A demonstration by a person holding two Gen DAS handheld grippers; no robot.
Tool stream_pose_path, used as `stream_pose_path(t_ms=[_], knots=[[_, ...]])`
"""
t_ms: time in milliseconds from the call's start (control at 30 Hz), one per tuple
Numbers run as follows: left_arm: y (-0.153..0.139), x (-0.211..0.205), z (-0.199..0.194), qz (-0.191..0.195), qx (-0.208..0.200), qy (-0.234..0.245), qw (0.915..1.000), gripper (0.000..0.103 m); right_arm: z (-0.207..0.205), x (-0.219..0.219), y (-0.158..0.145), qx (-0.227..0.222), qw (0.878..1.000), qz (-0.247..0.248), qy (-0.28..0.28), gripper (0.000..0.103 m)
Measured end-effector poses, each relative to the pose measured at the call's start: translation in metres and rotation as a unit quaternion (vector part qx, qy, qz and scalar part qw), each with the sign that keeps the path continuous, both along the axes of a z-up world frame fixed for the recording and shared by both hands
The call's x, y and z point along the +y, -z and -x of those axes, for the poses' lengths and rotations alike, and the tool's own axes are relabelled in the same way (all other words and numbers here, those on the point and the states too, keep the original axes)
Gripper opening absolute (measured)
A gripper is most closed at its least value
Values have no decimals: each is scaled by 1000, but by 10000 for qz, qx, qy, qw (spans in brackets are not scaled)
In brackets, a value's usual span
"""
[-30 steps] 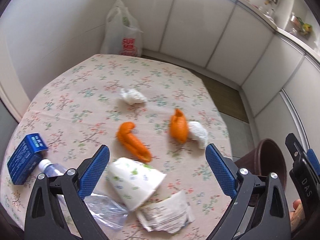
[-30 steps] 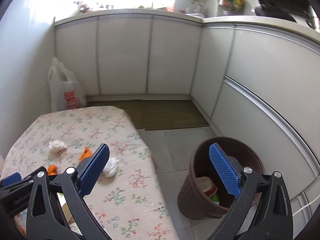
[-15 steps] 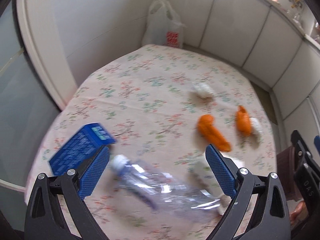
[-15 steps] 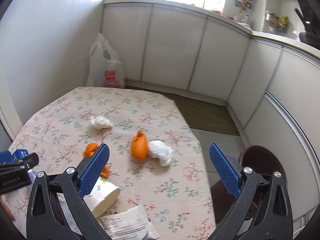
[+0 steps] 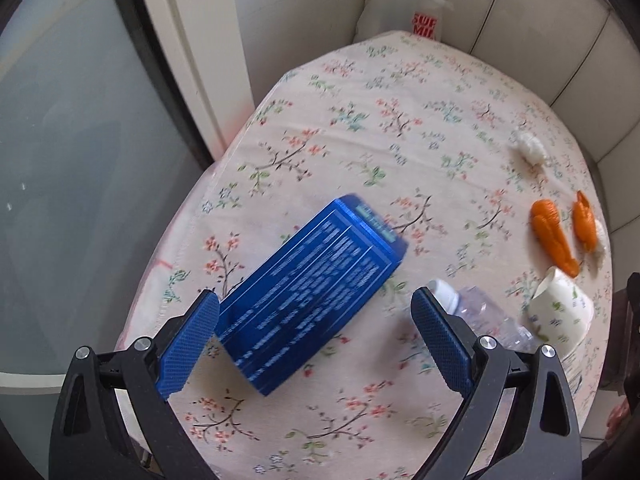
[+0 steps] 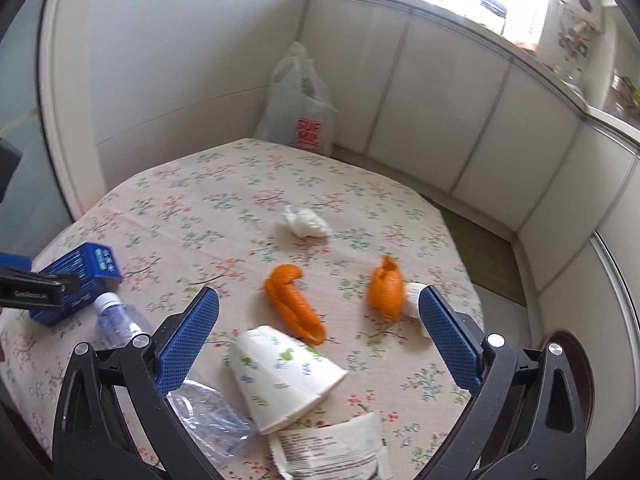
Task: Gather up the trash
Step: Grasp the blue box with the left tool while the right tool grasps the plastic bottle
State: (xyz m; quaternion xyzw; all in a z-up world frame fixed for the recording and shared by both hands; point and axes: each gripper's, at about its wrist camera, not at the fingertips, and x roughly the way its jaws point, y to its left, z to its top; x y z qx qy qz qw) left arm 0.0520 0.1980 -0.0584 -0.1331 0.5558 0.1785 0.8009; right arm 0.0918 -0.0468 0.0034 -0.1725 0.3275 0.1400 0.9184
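**Left gripper lines up on the blue box**

The left gripper [image 5: 315, 328] hangs over the blue carton [image 5: 310, 294] at the table's [image 5: 360, 92] near-left, fingers spread either side of it and holding nothing; contact looks absent, though blur leaves that unsure. The right gripper [image 6: 318, 334], also spread and empty, faces the paper cup [image 6: 286, 376] and orange peels [image 6: 296, 306]. Next, probably: lower, close across the carton's narrow width, carry it to the brown bin [image 6: 576, 364] at right.

Blue carton [image 5: 308, 300] was laid flat beside clear bottle [image 6: 120, 322]; paper cup [image 6: 284, 376] was tipped over near two orange peels [image 6: 294, 308], tissues [image 6: 306, 222], torn wrapper [image 6: 332, 454].
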Motion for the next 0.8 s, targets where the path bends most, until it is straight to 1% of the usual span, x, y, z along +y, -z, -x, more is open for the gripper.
stream_pose_path(t_ms=[133,267,333,367,467,567,600,633,667,700,733,767,800], knots=[[6,1,2,-97,205,251,9994,94,11,24,6,94,9981,176,-585,96],[16,-3,-2,-265,579,646,9959,94,22,44,13,229,9920,400,-1176,96],[22,-6,-7,-398,784,876,9923,94,25,51,18,317,9872,561,-1458,96],[24,-8,-10,-545,882,1039,9892,94,27,56,21,382,9840,648,-1615,96],[29,-12,-20,-795,1088,1442,9803,94,31,64,28,594,9741,777,-2040,96],[32,-13,-27,-829,1122,1722,9751,94,33,71,33,757,9646,844,-2382,96],[35,-12,-27,-748,1167,1820,9735,94,32,72,34,810,9621,861,-2459,96],[38,-14,-28,-751,1205,1886,9717,93,31,74,36,861,9601,883,-2510,96],[44,-15,-29,-765,1260,1961,9694,88,30,74,38,904,9590,902,-2529,96],[45,-15,-29,-732,1221,1982,9698,87,28,75,40,952,9582,913,-2537,96],[43,-14,-29,-633,1122,1979,9717,74,25,75,42,1029,9570,920,-2551,96],[43,-12,-32,-346,1066,1991,9735,61,22,76,43,1085,9559,907,-2573,96],[42,-11,-33,-194,1045,1967,9747,58,20,77,45,1157,9544,880,-2609,96]])
